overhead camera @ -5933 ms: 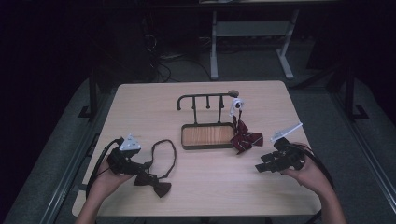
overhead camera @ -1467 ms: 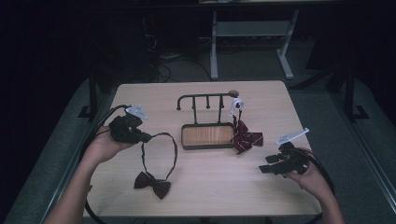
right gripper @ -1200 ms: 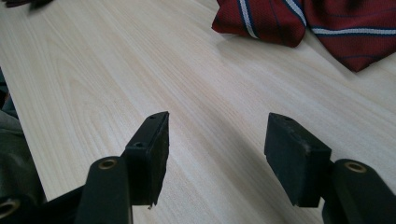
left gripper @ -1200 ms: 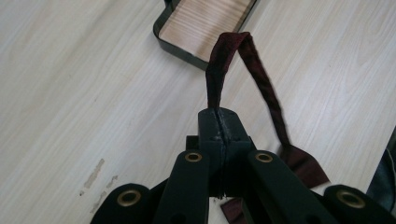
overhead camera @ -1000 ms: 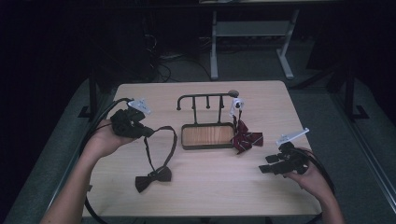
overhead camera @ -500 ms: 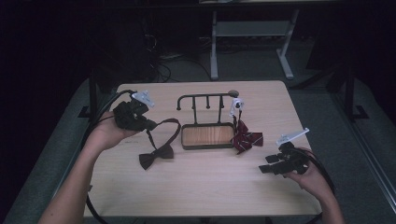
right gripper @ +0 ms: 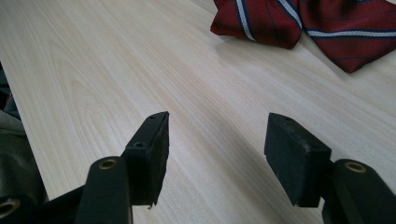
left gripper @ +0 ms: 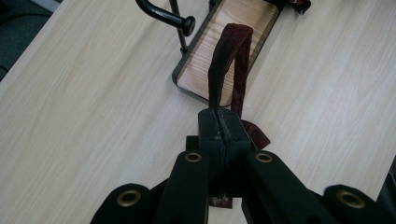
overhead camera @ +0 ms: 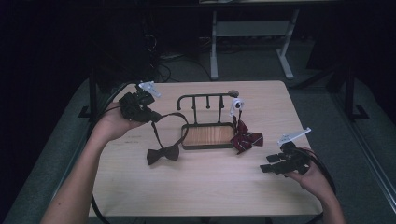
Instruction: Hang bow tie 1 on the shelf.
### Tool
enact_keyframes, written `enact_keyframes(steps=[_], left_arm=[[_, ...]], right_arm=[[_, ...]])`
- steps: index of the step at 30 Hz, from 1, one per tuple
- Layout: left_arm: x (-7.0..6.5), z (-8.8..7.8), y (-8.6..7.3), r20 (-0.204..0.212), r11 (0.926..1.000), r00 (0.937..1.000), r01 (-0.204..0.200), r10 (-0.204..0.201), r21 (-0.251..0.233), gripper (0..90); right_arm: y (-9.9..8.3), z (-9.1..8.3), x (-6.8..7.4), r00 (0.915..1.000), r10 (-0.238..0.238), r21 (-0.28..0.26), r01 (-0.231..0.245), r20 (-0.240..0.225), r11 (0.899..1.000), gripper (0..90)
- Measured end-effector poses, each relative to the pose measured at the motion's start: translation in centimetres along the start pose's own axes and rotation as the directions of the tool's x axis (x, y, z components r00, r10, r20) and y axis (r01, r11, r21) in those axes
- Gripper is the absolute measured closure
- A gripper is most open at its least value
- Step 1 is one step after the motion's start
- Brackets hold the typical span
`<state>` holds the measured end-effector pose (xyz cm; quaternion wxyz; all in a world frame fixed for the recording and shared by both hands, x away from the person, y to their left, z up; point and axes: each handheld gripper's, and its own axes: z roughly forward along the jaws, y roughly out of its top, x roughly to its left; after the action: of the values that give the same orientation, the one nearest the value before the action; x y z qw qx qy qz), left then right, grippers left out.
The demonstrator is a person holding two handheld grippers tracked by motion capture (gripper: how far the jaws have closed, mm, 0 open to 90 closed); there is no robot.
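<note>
The wooden table [overhead camera: 196,186] carries everything, and the landmark on it is the black hook rack [overhead camera: 208,122], a row of pegs rising from a wood-floored tray. Off the rack's right corner lies a red striped bow tie [overhead camera: 246,139], its strap running up toward the rack's end peg; it rests there untouched. Off the rack's left front corner sits the dark bow tie [overhead camera: 162,154], its bow resting on the table just beside the tray while its strap loop rises up and away to the left gripper [overhead camera: 152,116], which is held above the table to the left of the rack. In the left gripper view the jaws are clenched on the strap [left gripper: 229,60], with the loop standing out beyond the tips over the tray's near corner. The right gripper [overhead camera: 271,167] rests low over the table, well to the right and front of the rack, jaws spread wide with nothing between them. The dark bow tie looks very light and wholly limp: the strap sags and folds under its own weight, so the bow will swing and trail behind any move. The fabric seems unlikely to slip from a firm pinch, and nothing about it is fragile. The strap is the sensible hold, since an open loop is what would drop over a peg; gripping near its top keeps that loop hanging open.
</note>
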<state>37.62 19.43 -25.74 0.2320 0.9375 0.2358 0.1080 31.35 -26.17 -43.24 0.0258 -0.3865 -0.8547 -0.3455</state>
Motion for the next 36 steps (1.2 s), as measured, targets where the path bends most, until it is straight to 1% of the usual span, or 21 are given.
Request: enact_keyframes(steps=[3,5,8,13,17,18,22,23,24,27,28,30,31,32,34,35,36], left_arm=[[0.2,-0.1,0.3,-0.004,1.0000,1.0000,0.002,-0.002,0.002,89.8],[0.4,-0.2,0.5,-0.004,0.9999,1.0000,0.003,-0.004,-0.010,89.8],[0.4,-0.4,0.8,-0.018,0.9997,0.9998,0.004,-0.005,-0.025,89.8],[0.7,-0.6,1.3,-0.025,0.9997,0.9997,0.004,-0.004,-0.026,89.8],[1.1,-0.5,1.7,-0.020,0.9999,0.9998,0.002,-0.003,-0.015,89.8],[1.1,-0.5,1.8,-0.021,0.9998,0.9997,0.008,-0.008,-0.016,89.8],[1.5,-0.2,2.3,-0.026,0.9999,0.9996,0.008,-0.008,-0.007,89.8],[1.6,-0.2,2.4,-0.030,1.0000,0.9995,0.003,-0.003,0.005,89.8],[1.7,-0.1,2.5,-0.034,0.9999,0.9993,0.013,-0.013,0.009,89.8],[2.3,-0.1,2.8,-0.036,0.9996,0.9990,0.025,-0.024,0.012,89.8],[2.5,-0.1,2.8,-0.036,0.9995,0.9989,0.031,-0.031,0.000,89.8],[2.7,-0.1,2.9,-0.041,0.9993,0.9985,0.037,-0.037,-0.004,89.8],[2.9,-0.1,2.9,-0.047,0.9993,0.9982,0.038,-0.038,0.003,89.7],[3.1,0.0,2.9,-0.050,0.9988,0.9976,0.048,-0.048,0.003,89.8],[3.4,0.1,2.9,-0.050,0.9984,0.9972,0.056,-0.056,0.009,89.7],[3.5,0.2,2.9,-0.047,0.9976,0.9965,0.069,-0.068,0.009,89.7],[3.6,0.3,2.9,-0.047,0.9975,0.9965,0.070,-0.069,0.011,89.7]], right_arm=[[0.0,-0.1,0.0,1.0000,-0.003,-0.004,0.003,0.001,1.000,40.1],[0.0,-0.1,0.0,1.0000,-0.002,-0.002,0.002,0.001,1.000,40.1],[0.0,-0.1,-0.1,1.0000,0.001,-0.002,-0.001,0.000,1.000,40.1],[-0.1,-0.2,0.0,1.0000,-0.005,-0.003,0.005,0.000,1.000,40.1],[0.0,-0.2,0.1,0.9999,-0.013,-0.002,0.013,-0.004,1.000,40.1],[0.0,-0.2,0.1,0.9999,-0.013,-0.001,0.013,-0.005,1.000,40.1],[0.0,-0.2,0.0,0.9999,-0.015,-0.002,0.015,-0.001,1.000,40.1],[0.0,-0.2,0.0,0.9999,-0.013,-0.002,0.013,0.002,1.000,40.2],[0.1,-0.2,0.1,0.9999,-0.012,-0.003,0.012,0.000,1.000,40.1],[0.2,-0.1,0.1,0.9998,-0.021,0.000,0.021,0.002,1.000,40.1],[0.2,-0.1,0.1,0.9997,-0.022,0.002,0.022,0.002,1.000,40.1],[0.3,-0.1,0.0,0.9997,-0.023,0.000,0.023,0.001,1.000,40.1],[0.3,-0.1,0.0,0.9998,-0.022,0.000,0.022,0.001,1.000,40.1],[0.3,-0.1,0.0,0.9998,-0.022,0.000,0.022,0.001,1.000,40.1],[0.3,0.0,0.0,0.9997,-0.026,0.004,0.026,-0.002,1.000,40.1],[0.3,0.0,0.1,0.9996,-0.028,0.005,0.028,-0.001,1.000,40.1],[0.3,0.0,0.1,0.9996,-0.030,0.006,0.030,-0.001,1.000,40.1]])
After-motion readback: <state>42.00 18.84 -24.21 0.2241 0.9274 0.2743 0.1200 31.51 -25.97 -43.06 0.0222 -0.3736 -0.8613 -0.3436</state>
